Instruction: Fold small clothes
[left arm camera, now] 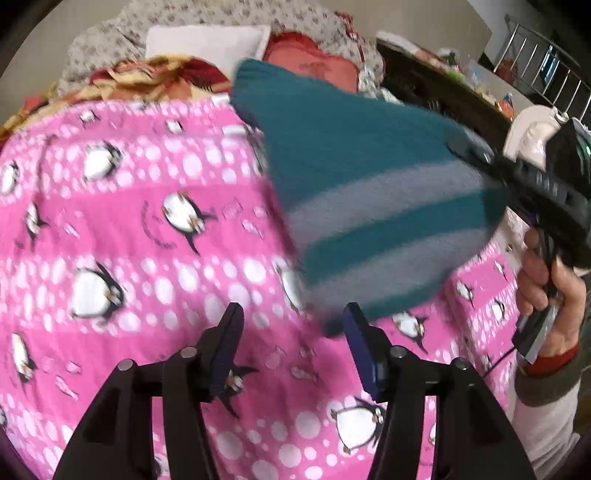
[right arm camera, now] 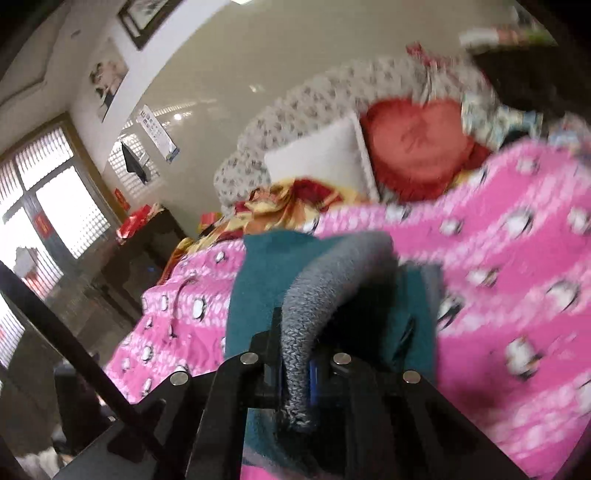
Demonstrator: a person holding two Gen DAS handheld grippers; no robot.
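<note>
A small teal knit garment with grey stripes (left arm camera: 365, 177) hangs in the air over the pink penguin blanket (left arm camera: 122, 229). My right gripper (left arm camera: 476, 151) is shut on its grey-striped edge at the right and holds it up. In the right wrist view the grey knit edge (right arm camera: 295, 339) is pinched between the closed jaws of the right gripper (right arm camera: 293, 363), with teal cloth behind. My left gripper (left arm camera: 291, 325) is open and empty, just below the garment's lower corner, above the blanket.
A white pillow (left arm camera: 207, 40), a red cushion (left arm camera: 310, 62) and a flowered quilt (left arm camera: 221, 18) lie at the head of the bed. A red-and-yellow cloth (left arm camera: 147, 74) lies beyond the blanket. A dark cabinet (left arm camera: 443, 92) stands at the right.
</note>
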